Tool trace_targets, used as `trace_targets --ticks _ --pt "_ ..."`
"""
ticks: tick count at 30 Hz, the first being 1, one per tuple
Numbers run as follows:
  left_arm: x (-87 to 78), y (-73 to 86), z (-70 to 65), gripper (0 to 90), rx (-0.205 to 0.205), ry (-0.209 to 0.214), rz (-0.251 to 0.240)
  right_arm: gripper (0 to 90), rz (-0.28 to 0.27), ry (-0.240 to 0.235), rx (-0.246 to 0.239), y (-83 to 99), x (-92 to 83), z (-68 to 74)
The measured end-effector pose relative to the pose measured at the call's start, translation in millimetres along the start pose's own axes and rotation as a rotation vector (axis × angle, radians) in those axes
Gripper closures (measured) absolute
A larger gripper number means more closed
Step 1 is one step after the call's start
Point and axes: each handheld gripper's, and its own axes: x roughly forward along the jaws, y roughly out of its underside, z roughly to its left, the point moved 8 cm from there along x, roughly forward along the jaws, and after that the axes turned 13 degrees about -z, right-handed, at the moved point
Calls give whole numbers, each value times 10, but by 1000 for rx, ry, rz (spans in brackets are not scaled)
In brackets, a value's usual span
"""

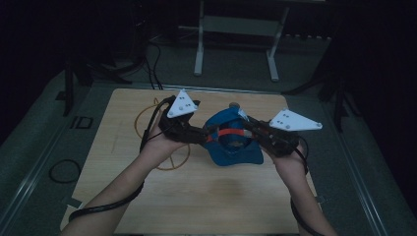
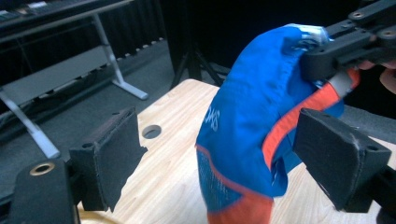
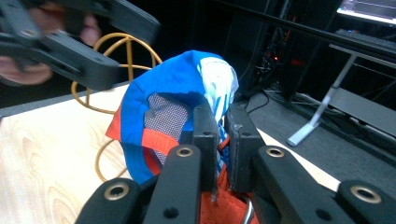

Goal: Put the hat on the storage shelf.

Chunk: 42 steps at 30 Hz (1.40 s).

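A blue cap (image 1: 231, 142) with orange trim and mesh lining is lifted over the wooden table (image 1: 196, 196), between both hands. My right gripper (image 1: 246, 124) comes in from the right and is shut on the cap's fabric; in the right gripper view its pads (image 3: 205, 135) pinch the blue and white cloth of the cap (image 3: 163, 79). My left gripper (image 1: 209, 135) reaches in from the left. In the left gripper view its jaws (image 2: 224, 149) stand wide apart around the hanging cap (image 2: 252, 93), the left pad (image 2: 116, 149) well clear of it and the right pad close to the orange band.
A yellow cable loop (image 1: 147, 123) lies on the table's left part, under the left hand. A round hole (image 2: 152, 131) is cut near the table's far edge. On the floor lie a black ring (image 1: 64, 171) at left and a metal stand's legs (image 1: 199, 54) beyond the table.
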Motion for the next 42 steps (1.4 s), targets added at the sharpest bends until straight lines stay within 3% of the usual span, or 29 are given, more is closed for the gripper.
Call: trace_targets --ticks 4,8,11,16,19,20,22,23,28,30,32,35,37,42 --pt "128 55 -105 194 -7 57 37 839 -2 -13 -6 -4 -15 52" --pt "222 72 -162 224 -23 74 42 839 -2 -27 -8 8 -19 98" --pt "268 80 -206 270 -38 118 60 838 2 -31 -18 20 -22 129" --pt "307 90 -284 480 -24 151 96 838 2 -26 -24 32 -35 121" --pt "319 109 -303 703 -24 158 102 838 3 -30 -16 54 -49 132" --pt "323 118 -311 703 -9 153 107 838 3 -30 -16 54 -49 132" --pt "329 124 -337 806 -14 161 106 838 7 -27 -26 66 -51 144" --pt "331 123 -350 879 -6 162 108 838 6 -30 -21 68 -52 149" --pt "341 121 -399 894 51 140 133 837 9 -30 -18 81 -77 166" --pt "336 108 -410 895 67 128 126 835 6 -28 -13 87 -105 172" --pt "329 86 -423 897 109 103 113 832 3 -30 -7 91 -140 176" --pt "316 43 -444 897 172 57 83 781 -4 -46 14 84 -204 206" --pt "299 10 -437 897 182 45 53 712 -9 -44 18 62 -264 224" --pt "224 -59 -387 896 279 23 -28 584 -37 -56 21 -55 -465 230"
